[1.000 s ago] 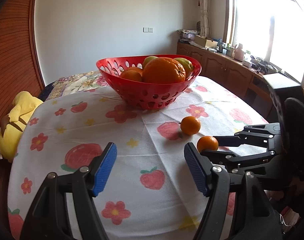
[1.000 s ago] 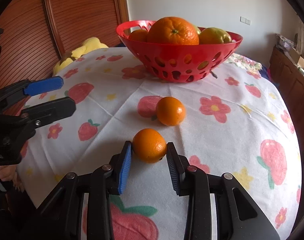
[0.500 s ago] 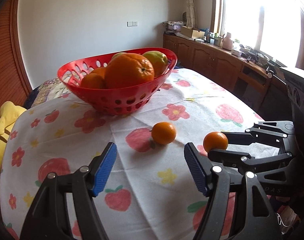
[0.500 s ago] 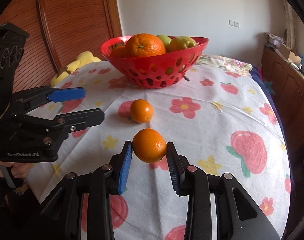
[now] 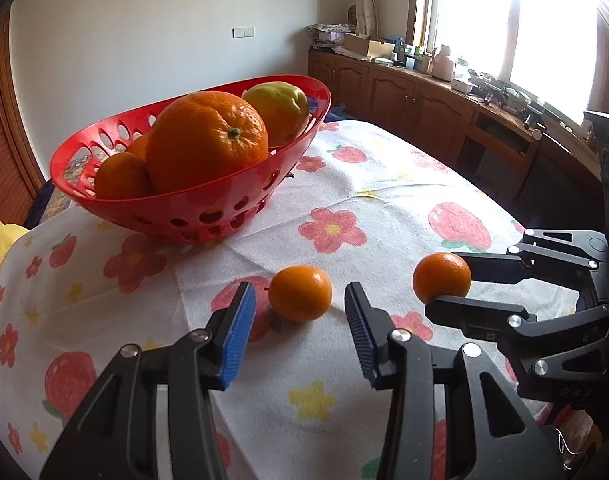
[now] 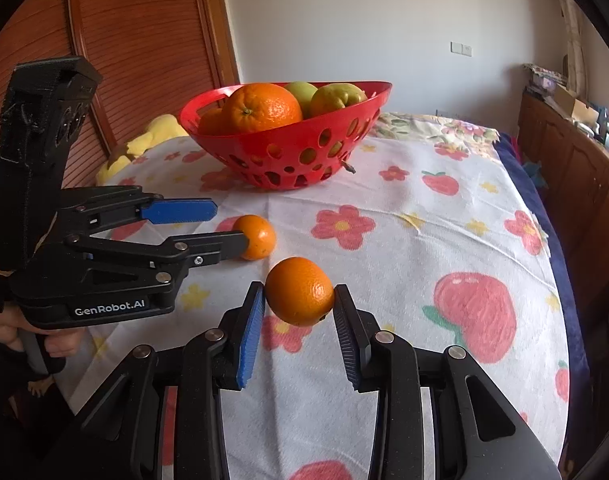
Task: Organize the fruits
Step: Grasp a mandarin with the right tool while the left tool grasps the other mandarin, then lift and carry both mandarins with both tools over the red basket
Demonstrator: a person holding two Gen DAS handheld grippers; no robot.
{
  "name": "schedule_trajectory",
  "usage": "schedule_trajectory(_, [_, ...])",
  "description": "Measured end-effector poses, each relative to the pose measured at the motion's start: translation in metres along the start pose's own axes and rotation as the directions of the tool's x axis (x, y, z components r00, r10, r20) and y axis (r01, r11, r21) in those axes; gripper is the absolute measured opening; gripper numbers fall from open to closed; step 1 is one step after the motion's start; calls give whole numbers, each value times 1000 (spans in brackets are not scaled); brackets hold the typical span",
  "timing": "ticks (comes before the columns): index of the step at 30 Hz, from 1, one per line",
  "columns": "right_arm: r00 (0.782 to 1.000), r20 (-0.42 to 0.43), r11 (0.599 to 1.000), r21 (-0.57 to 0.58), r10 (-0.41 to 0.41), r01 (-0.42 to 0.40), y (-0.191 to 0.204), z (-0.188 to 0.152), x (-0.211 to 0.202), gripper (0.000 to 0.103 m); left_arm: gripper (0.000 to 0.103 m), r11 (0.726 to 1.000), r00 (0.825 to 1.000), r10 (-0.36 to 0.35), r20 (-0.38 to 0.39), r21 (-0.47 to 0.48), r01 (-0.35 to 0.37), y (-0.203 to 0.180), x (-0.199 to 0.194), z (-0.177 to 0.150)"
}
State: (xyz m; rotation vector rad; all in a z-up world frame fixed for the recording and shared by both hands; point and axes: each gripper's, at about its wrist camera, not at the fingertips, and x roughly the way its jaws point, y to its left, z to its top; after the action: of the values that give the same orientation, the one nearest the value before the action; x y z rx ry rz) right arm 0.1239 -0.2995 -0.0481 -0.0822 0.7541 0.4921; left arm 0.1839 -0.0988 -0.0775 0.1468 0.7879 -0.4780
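white wall [image 5: 144,40]; bright window [image 5: 516,20]; wooden cabinets [image 5: 404,100]; slatted panel [image 6: 144,40]

Two mandarins [image 5: 300,293] [image 6: 299,291] near fruit-filled basket [image 5: 192,204]

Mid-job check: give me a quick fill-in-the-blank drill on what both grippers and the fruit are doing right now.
1. The right gripper is shut on a small ____.
2. The left gripper is ____, its fingers either side of the loose orange on the tablecloth.
3. The basket holding the large orange is coloured ____.

Missing words: orange; open; red
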Motion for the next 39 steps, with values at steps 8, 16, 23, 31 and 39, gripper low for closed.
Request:
schedule_trajectory(8, [1000, -4, 1000, -13, 20, -20, -7, 8, 6, 34, 46, 1000, 999, 1, -40, 10, 0, 1, 19, 8])
schedule_trajectory(16, [999, -3, 999, -14, 42, -42, -13, 17, 13, 34, 45, 1000, 997, -18, -72, -6, 18, 4, 30, 9])
schedule_trajectory(23, [999, -14, 999, -13, 51, -51, -17, 20, 20, 34, 40, 1000, 997, -19, -75, 17, 20, 1, 32, 8])
schedule_trajectory(31, [999, -11, 999, -1, 48, -48, -23, 25, 22, 34, 40, 1000, 999, -21, -25, 20, 21, 0, 15, 10])
schedule_trajectory(39, [998, 28, 999, -1, 51, -51, -27, 41, 12, 34, 40, 999, 997, -41, 69, -11, 42, 11, -26, 20])
